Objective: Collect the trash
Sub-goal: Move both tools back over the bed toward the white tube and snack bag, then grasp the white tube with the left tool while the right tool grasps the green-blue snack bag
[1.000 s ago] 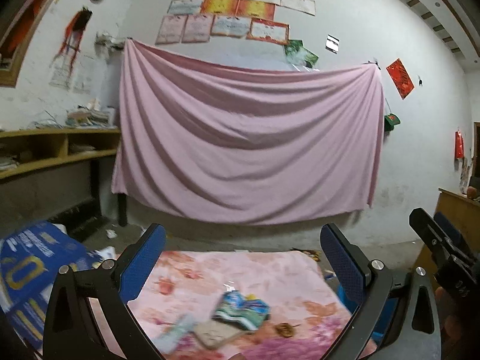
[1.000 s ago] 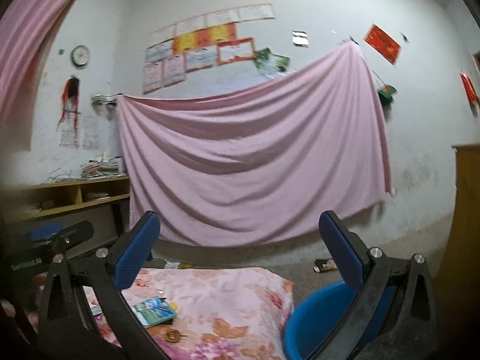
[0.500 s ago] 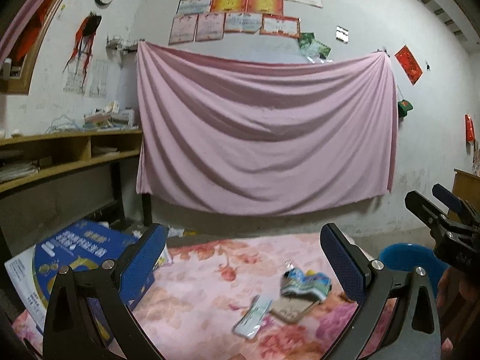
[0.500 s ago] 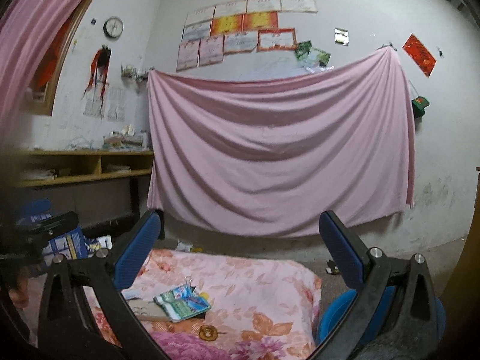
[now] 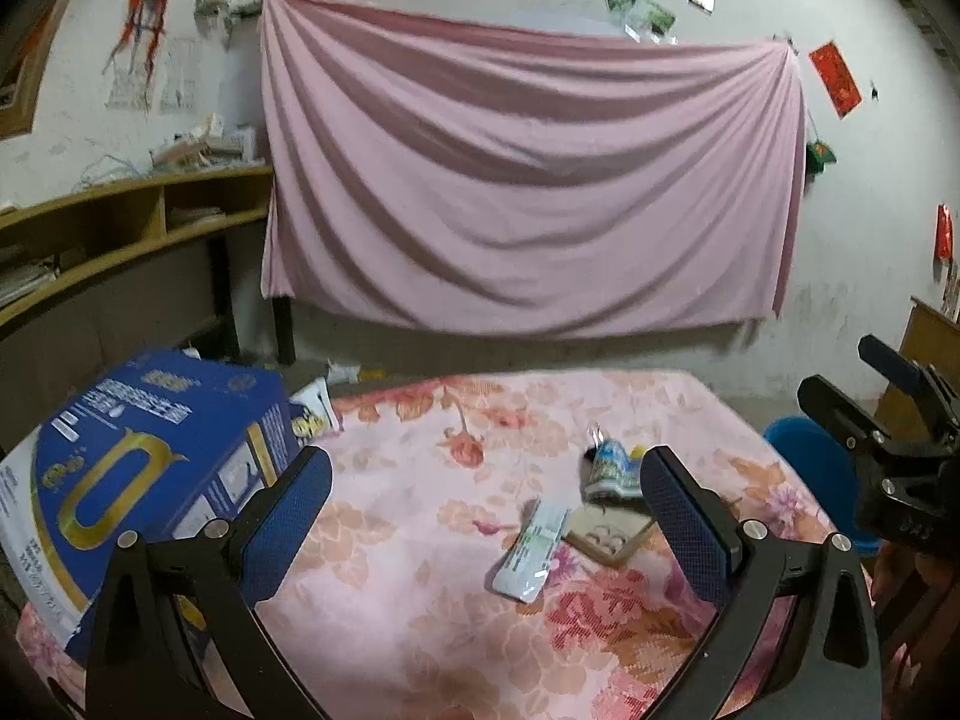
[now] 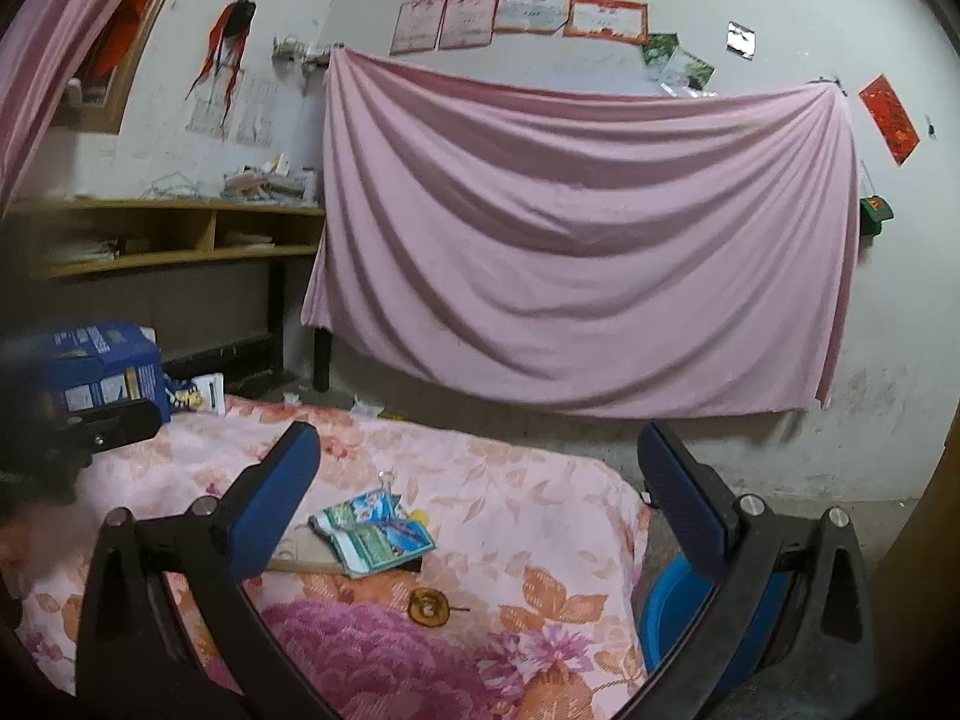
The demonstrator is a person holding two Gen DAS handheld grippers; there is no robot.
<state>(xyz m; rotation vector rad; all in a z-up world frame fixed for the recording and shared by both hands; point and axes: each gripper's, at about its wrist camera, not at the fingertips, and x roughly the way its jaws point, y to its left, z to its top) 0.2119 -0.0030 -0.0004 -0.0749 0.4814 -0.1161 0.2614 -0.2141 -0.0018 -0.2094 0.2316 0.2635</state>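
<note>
A: Both cameras have tilted down since a second ago; more of the pink floral-print tablecloth (image 5: 420,516) shows now, plus the big blue cardboard box with gold lettering (image 5: 144,462) at its left end.

B: Claws?

A: Left gripper (image 5: 486,516) spread wide, nothing in it. Right gripper (image 6: 480,498) same, wide and empty, both above the cloth.

B: Trash?

A: Small cluster on the cloth: crumpled blue-green printed wrapper (image 6: 375,531), flat pale-green sachet (image 5: 534,546), tan flat card (image 5: 606,534) partly under the wrapper, small round brown scrap (image 6: 429,606). Blue plastic bin (image 6: 678,606) sits off the cloth's right edge.

B: Which hand goes?

A: Probably right. Wrapper lies ahead of it, just inside its left finger, so a slight leftward shift and drop. For the left gripper the cluster sits far right, by its right finger. Sachet's long axis runs roughly away from the cameras.
</note>
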